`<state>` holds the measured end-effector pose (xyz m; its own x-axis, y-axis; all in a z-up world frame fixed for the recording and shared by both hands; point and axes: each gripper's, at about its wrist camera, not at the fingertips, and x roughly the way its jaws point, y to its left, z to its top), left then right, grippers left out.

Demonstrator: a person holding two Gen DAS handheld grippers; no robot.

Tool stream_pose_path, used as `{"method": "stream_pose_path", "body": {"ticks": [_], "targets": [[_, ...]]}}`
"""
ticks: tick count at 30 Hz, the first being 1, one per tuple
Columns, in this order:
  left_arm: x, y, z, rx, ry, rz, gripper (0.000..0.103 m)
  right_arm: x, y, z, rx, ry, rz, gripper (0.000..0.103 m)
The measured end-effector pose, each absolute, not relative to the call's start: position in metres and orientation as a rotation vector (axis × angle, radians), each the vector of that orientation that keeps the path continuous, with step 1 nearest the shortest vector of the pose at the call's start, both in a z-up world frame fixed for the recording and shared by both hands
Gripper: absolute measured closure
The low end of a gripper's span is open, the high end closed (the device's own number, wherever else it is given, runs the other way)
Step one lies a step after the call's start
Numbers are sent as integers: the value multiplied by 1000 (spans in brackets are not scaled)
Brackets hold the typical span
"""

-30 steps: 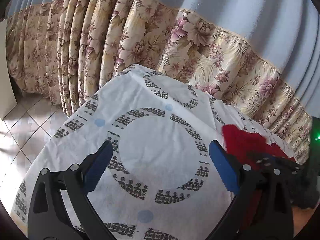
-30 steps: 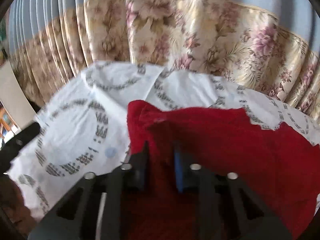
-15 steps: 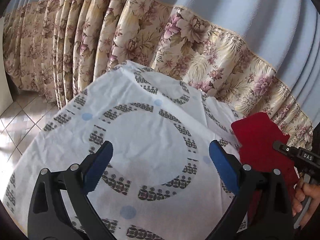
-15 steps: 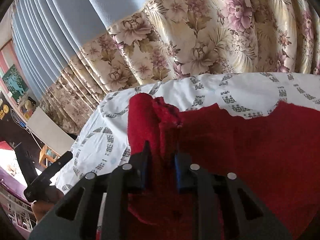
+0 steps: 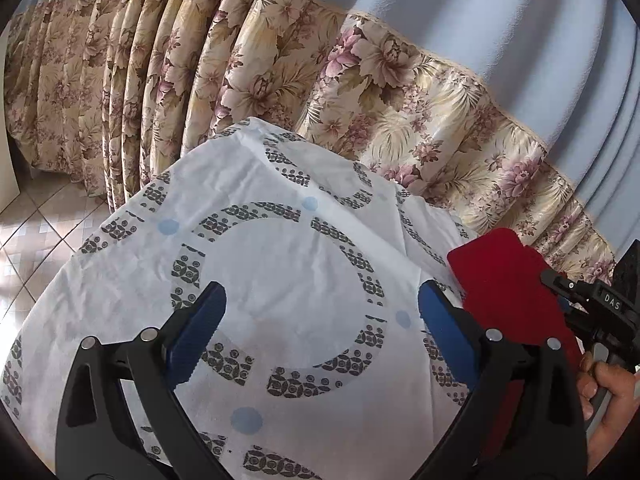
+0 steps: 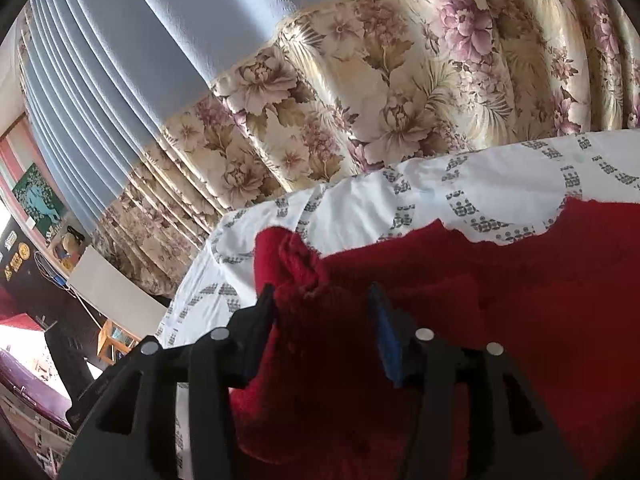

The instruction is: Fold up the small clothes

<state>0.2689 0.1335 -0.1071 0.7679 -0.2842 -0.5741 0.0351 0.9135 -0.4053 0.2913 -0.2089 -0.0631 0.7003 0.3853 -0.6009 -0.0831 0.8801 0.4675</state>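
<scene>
My left gripper (image 5: 322, 314) hung wide open, empty, above patterned sheet (image 5: 280, 264). Red garment (image 6: 440, 320) lay toward sheet's right edge; my right gripper (image 6: 324, 308) held bunched corner, lifted, jaws pinched partly together.

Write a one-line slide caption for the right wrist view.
Right tongs clamp a bunched fold of red fuzzy cloth above the white circle-patterned sheet, floral curtain behind.

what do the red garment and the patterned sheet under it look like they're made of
Red garment: looks like a fuzzy knit or fleece, matte, with a nubby pile and ragged edge. Patterned sheet: probably thin woven cotton, matte white, finely creased, with a printed ring pattern.
</scene>
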Motion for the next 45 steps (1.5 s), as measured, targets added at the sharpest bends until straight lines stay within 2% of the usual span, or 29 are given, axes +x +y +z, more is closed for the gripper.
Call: {"method": "stream_pose_path", "body": {"ticks": [1,2,6,10,16,23,30,38,44,45], "targets": [[269,134,-107,-389,675,-178,7,292,-207,-63,413,756,269,73],[269,134,-107,-392,676,-179,7,292,-206,-62,397,760,253,92],[269,135,-109,-397,681,-175,7,289,-211,-58,380,748,234,94],[268,135,-107,-395,678,-169,7,281,-237,-46,356,714,168,94],[268,126,-102,-353,697,-143,7,254,-337,-34,328,663,-43,94],[274,82,-83,-296,756,-186,7,219,-459,-70,443,709,-201,94],[282,-5,-82,-219,853,-299,7,195,-472,-86,454,718,-182,94],[288,-52,-123,-76,967,-272,7,177,-484,-89,441,726,-221,94],[253,-37,-88,-28,849,-228,7,149,-492,-67,370,716,-221,89],[245,-34,-83,-24,832,-215,7,142,-492,-63,351,709,-225,77]]}}
